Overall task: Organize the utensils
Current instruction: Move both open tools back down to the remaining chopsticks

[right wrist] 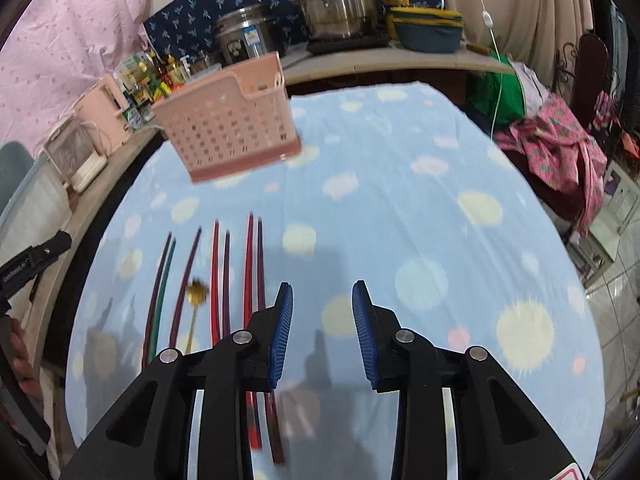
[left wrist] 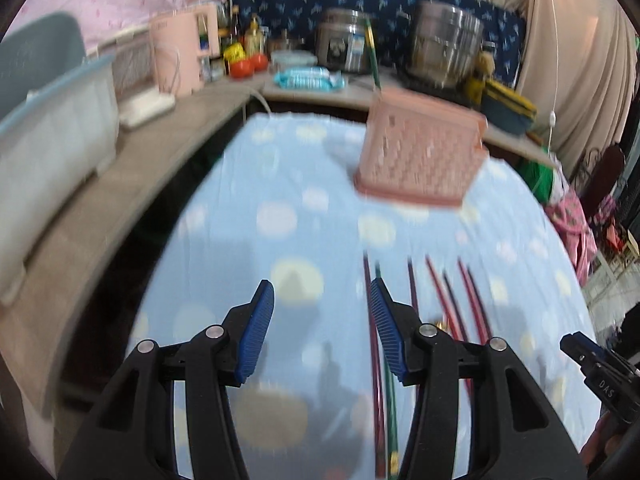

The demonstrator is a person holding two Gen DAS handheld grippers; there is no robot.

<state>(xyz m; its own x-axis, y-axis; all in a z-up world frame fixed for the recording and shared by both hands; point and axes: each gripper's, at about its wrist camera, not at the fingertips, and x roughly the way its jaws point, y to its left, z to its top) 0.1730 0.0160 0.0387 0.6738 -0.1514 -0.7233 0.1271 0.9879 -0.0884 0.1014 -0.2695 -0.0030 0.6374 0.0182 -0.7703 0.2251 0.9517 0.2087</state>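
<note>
On the dotted blue cloth (right wrist: 400, 208), thin red, maroon and green chopsticks (right wrist: 218, 280) lie side by side; each hand-held gripper (right wrist: 322, 332) gapes, empty.

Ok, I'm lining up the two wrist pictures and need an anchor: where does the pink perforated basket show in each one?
Left wrist view: the pink perforated basket sits right of centre in the upper half, at the far end of the blue spotted cloth.
Right wrist view: the same basket sits upper left, also at the cloth's far end.
Shared landmark: the row of chopsticks lying nearer than the basket.
</note>
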